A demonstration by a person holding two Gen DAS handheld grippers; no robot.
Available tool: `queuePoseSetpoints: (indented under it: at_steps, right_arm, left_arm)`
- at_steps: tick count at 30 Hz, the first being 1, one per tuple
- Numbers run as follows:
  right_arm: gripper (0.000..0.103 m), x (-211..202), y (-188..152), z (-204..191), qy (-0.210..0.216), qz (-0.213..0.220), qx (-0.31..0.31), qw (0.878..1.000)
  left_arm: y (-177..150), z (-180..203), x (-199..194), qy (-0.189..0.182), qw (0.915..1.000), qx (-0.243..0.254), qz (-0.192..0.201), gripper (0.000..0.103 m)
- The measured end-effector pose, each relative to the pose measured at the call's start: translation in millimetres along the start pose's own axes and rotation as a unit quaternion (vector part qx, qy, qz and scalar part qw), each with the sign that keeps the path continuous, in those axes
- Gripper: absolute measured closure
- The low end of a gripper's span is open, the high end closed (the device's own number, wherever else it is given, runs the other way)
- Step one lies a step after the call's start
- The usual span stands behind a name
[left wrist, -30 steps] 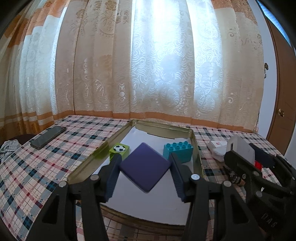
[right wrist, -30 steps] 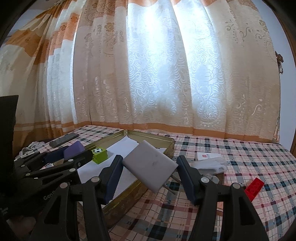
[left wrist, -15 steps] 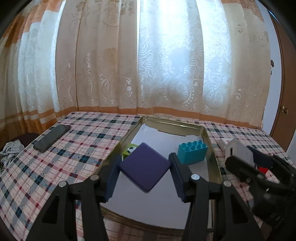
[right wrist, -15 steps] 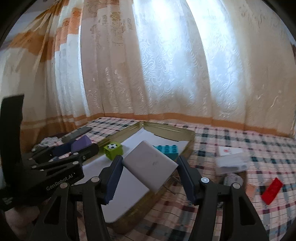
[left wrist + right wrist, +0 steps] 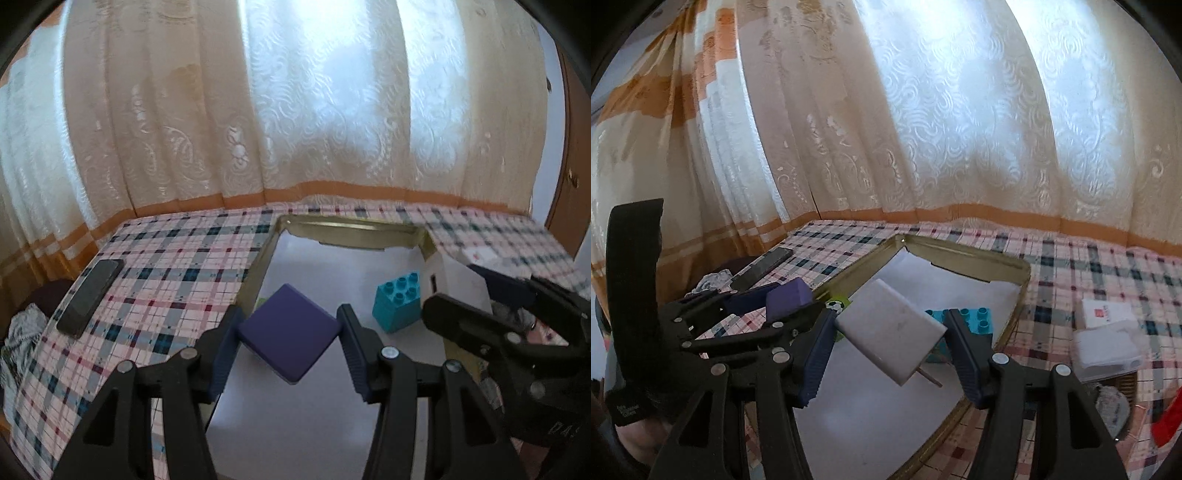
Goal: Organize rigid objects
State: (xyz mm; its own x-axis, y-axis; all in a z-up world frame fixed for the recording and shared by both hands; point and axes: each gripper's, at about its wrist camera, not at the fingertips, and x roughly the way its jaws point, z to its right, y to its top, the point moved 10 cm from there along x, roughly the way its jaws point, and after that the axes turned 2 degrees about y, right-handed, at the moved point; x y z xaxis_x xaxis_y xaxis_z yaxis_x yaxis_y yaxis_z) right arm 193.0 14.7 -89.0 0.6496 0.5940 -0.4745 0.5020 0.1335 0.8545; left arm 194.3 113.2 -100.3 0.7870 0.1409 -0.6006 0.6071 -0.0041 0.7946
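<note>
We note the left gripper (image 5: 288, 345) clamped on a flat purple square block (image 5: 287, 335), matte with rounded edges, gripped by two opposite corners so it hangs diamond-wise above the tray (image 5: 347, 227). The right gripper (image 5: 890, 343) grasps a pale grey slab (image 5: 891, 326), smooth and lightly scuffed, tilted down to the right; a thin metal prong juts from its lower end, so it may be a plug adapter, though we cannot be sure. Both loads hang over the tray, a shallow brass-toned metal rectangle lined with white paper.

On the liner stands a teal studded brick (image 5: 397, 301), just beside the grey slab in the left view. A lime-green cube with a football print (image 5: 837, 303) sits by the tray's left wall, mostly hidden. Checked cloth (image 5: 166, 280) covers the table; a dark phone (image 5: 90, 295) lies on it, well apart from the tray. White boxes (image 5: 1104, 332) rest to the right, and a red piece (image 5: 1167, 421) shows at the edge, blurred.
</note>
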Motion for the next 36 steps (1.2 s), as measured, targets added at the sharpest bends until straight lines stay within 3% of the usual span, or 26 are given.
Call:
queuePoseSetpoints:
  at_steps: [8, 11, 13, 15, 19, 27, 36]
  right_arm:
    - [0.040, 14, -8, 5, 0.010, -0.020, 0.013, 1.000]
    - [0.040, 12, -5, 4, 0.021, -0.013, 0.017, 1.000]
    - [0.035, 9, -3, 4, 0.028, -0.007, 0.021, 0.999]
    - [0.026, 6, -2, 5, 0.028, -0.005, 0.025, 0.999]
    - [0.023, -3, -3, 9, 0.021, 0.000, 0.030, 0.999]
    - [0.020, -32, -3, 29, -0.004, 0.021, 0.039, 0.999]
    - [0.019, -70, -6, 80, -0.035, 0.044, 0.069, 0.996]
  left_arm:
    - [2, -1, 13, 0.011, 0.9997, 0.020, -0.013, 0.049]
    - [4, -4, 12, 0.020, 0.9996, 0.019, -0.010, 0.037]
    - [6, -9, 10, 0.028, 0.9995, 0.010, -0.006, 0.023]
    - [7, -12, 7, 0.034, 0.9994, 0.005, -0.002, 0.018]
    - [7, -8, -2, 0.037, 0.9993, 0.002, 0.005, 0.005]
    - [9, 10, -15, 0.026, 0.9995, -0.011, 0.015, 0.003]
    - [9, 29, -18, 0.022, 0.9992, -0.032, 0.014, 0.000]
